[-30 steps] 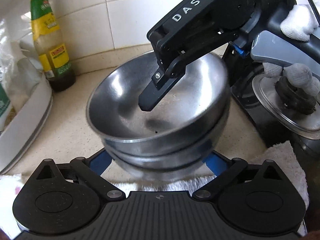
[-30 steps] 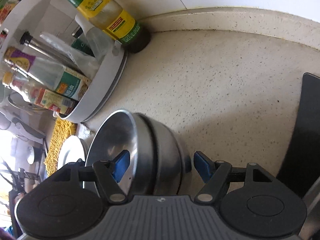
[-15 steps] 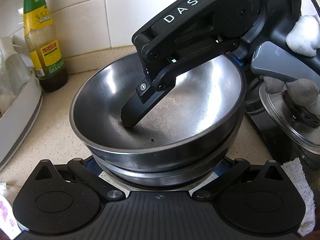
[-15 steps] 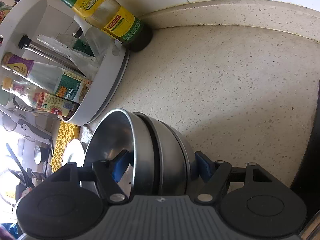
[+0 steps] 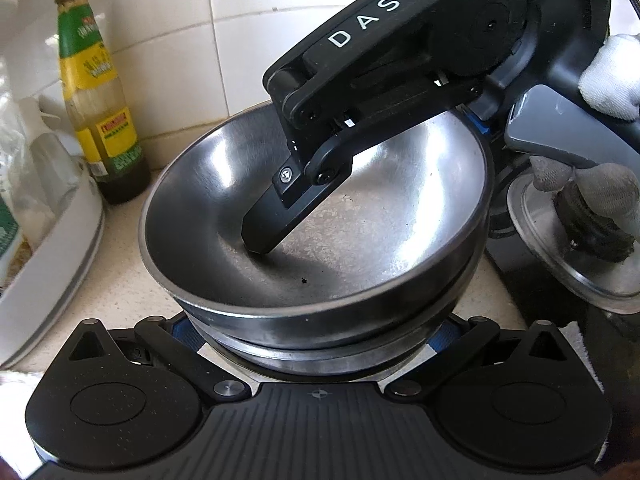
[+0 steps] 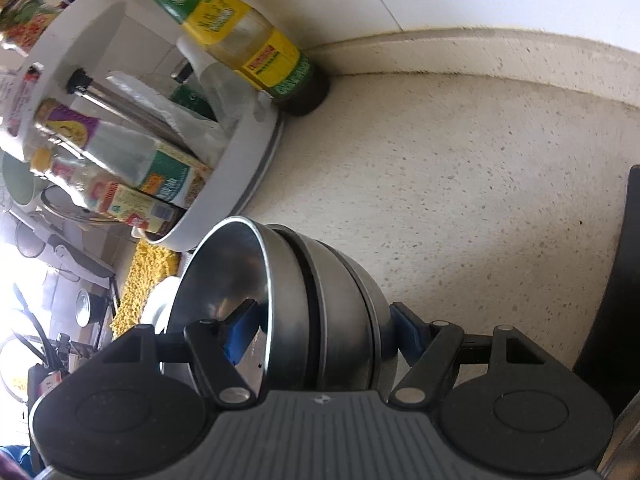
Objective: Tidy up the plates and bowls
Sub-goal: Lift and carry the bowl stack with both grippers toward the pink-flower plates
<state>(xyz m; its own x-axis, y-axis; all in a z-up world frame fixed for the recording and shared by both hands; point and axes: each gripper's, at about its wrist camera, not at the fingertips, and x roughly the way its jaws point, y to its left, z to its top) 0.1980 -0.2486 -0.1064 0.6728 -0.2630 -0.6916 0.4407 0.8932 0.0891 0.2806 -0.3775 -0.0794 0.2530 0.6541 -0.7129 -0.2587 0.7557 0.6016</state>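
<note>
A stack of nested steel bowls fills the left wrist view, over the beige counter. My right gripper is shut on the stack: one finger lies inside the top bowl, the other is under the stack. My left gripper is wide apart, its blue pads at either side of the stack's base; contact cannot be told.
A yellow-labelled sauce bottle stands against the tiled wall at left. A white turntable rack with several bottles is left of it. A pot with a glass lid is at right. A white cloth lies near right.
The bowl stack has come closer to the left gripper and now sits between its fingers. The right gripper has kept its hold throughout and tilted the stack slightly.
</note>
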